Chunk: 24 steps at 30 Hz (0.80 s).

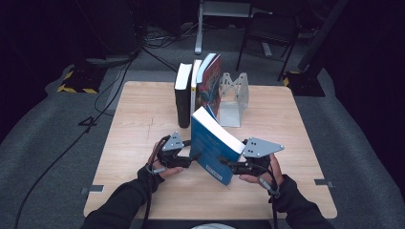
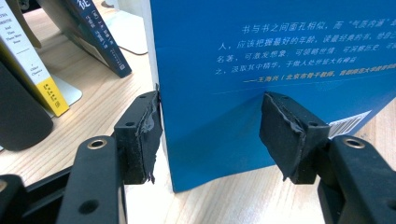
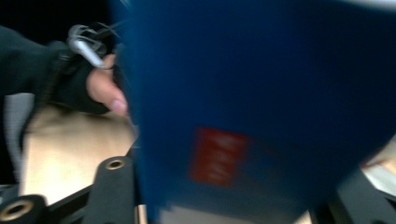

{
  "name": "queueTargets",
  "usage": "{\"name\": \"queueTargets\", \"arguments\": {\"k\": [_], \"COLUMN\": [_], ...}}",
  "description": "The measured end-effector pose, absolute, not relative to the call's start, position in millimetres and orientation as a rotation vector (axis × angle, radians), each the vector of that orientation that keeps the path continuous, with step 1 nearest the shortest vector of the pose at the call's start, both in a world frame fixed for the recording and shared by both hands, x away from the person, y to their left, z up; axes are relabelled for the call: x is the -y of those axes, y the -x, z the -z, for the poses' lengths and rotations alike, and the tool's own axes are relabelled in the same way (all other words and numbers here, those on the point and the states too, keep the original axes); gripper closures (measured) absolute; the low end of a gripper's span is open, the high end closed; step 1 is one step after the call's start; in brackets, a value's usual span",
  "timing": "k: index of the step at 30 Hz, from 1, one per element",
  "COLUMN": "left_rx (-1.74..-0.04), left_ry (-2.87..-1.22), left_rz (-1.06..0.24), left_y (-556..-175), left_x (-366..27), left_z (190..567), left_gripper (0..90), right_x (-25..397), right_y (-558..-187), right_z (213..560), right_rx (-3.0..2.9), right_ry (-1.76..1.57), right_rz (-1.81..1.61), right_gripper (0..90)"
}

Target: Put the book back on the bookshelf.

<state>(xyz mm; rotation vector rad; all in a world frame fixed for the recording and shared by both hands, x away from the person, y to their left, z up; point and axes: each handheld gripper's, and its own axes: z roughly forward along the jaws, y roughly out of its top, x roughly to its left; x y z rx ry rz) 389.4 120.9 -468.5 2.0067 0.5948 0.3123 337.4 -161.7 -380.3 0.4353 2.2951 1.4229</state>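
Note:
A blue paperback [image 1: 212,143] stands tilted on its lower edge at the middle of the wooden table [image 1: 138,114], leaning toward my right. My left gripper [image 1: 191,157] meets it from the left and my right gripper [image 1: 227,164] from the right, low down. In the left gripper view the blue paperback's back cover [image 2: 280,70], with white print and a barcode, faces my left gripper [image 2: 212,107]; the jaws are wide apart, one pad touching the book's edge. In the blurred right gripper view the blue paperback's cover [image 3: 257,93] spans my right gripper [image 3: 233,200], jaws apart.
Behind the paperback, a black book [image 1: 183,95] and a colourful book [image 1: 210,81] stand upright against a metal bookend [image 1: 234,98] at the table's far side. A gloved hand [image 3: 105,88] holds the left gripper. Chairs and cables lie on the floor beyond.

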Motion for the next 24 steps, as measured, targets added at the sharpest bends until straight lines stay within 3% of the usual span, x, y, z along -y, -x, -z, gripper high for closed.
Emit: {"name": "queueTargets", "arguments": {"k": [12, 14, 24], "left_rx": [-0.589, -0.595, -0.61], "left_ry": [-2.025, -2.056, -2.268], "left_rz": [-0.348, -0.345, -0.227], "left_y": [-401, -400, -375], "left_x": [-100, -100, -144], "left_z": [460, 460, 477], "left_gripper": [40.2, 36.0, 28.0], "right_x": [175, 179, 203], "right_y": [-347, -351, -353], "right_z": [369, 366, 363], "right_rx": [-2.27, -2.266, -2.234], "right_ry": [-0.551, -0.579, -0.668], "right_rz": [-1.351, -1.339, -1.321], "right_gripper": [60.1, 60.2, 60.0]}}
